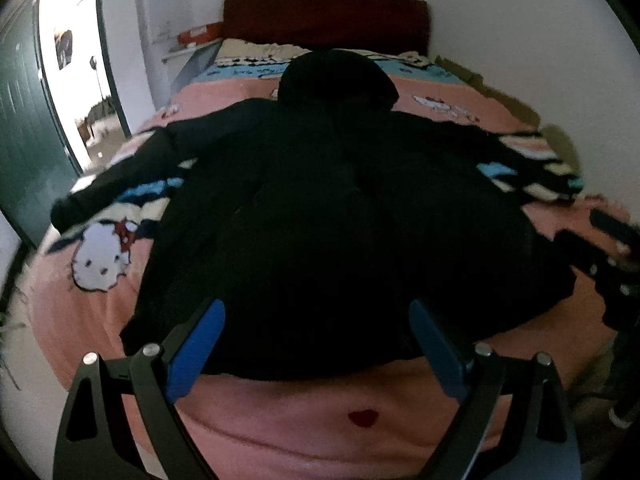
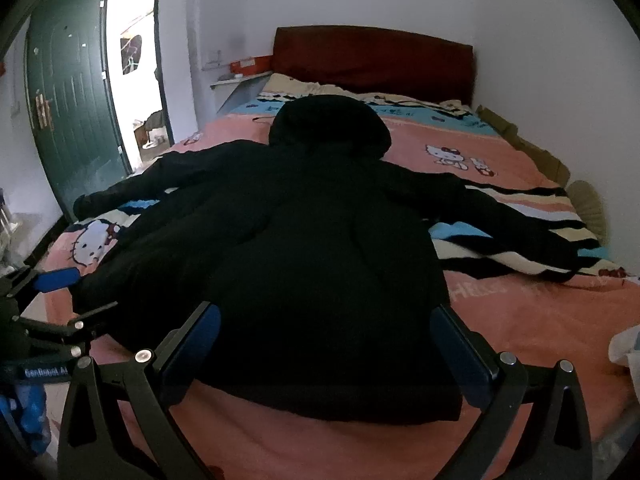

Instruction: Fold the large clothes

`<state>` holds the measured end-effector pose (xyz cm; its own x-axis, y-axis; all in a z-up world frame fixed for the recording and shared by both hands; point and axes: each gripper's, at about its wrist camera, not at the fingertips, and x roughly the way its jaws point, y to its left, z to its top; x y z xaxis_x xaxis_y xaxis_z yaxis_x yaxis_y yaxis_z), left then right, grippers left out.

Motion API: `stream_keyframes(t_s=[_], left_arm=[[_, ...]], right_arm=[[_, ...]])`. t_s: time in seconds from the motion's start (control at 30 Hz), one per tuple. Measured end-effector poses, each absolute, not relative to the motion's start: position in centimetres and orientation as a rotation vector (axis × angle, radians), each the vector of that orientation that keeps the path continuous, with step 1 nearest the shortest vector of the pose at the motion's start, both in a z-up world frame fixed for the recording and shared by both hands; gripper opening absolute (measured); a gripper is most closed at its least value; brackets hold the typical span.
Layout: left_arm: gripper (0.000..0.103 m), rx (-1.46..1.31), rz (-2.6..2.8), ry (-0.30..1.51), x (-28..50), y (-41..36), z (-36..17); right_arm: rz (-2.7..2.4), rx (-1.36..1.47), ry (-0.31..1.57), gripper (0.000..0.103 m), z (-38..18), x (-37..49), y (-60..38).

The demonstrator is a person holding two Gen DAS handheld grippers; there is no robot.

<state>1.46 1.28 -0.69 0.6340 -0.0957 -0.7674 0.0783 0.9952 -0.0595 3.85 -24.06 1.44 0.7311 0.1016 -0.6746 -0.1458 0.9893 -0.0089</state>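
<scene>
I see the big black padded hooded jacket (image 1: 312, 216) lying spread flat on the pink cartoon-cat bedspread (image 1: 304, 420), hood toward the dark red headboard (image 1: 326, 16) at 12 o'clock, sleeves reaching out toward 9 and 3 o'clock. My left gripper (image 1: 316, 344) has its blue-padded fingers (image 1: 196, 350) spread wide over the jacket's near hem, pinching nothing. My right gripper (image 2: 326, 350) is likewise spread wide above the hem at 6 o'clock, holding nothing. In the right wrist view, the left gripper shows at 8 o'clock near the jacket's left edge. A green door (image 2: 70, 92) stands open at 10 o'clock.
</scene>
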Motion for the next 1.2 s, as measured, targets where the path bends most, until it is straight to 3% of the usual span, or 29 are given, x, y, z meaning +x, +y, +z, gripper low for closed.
stream_keyframes(t_s=[0.17, 0.37, 0.67, 0.97, 1.2], left_arm=[[0.094, -0.142, -0.08, 0.87, 2.8, 6.0, -0.8], [0.094, -0.317, 0.052, 0.828, 6.7, 16.7, -1.3], [0.094, -0.503, 0.27, 0.849, 13.4, 32.1, -6.0], [0.094, -0.849, 0.411, 0.809, 18.0, 43.2, -11.5], [0.092, -1.034, 0.424, 0.726, 21.5, 47.7, -13.7]], right_arm=[[0.097, -0.082, 0.78, 0.102, 1.6, 4.9, -23.9], [0.028, -0.13, 0.818, 0.102, 2.0, 7.0, -23.5], [-0.046, -0.123, 0.86, 0.102, 2.6, 9.4, -22.3], [-0.098, -0.136, 0.898, 0.102, 2.8, 11.2, -21.2], [-0.12, -0.176, 0.908, 0.102, 3.1, 11.8, -20.3]])
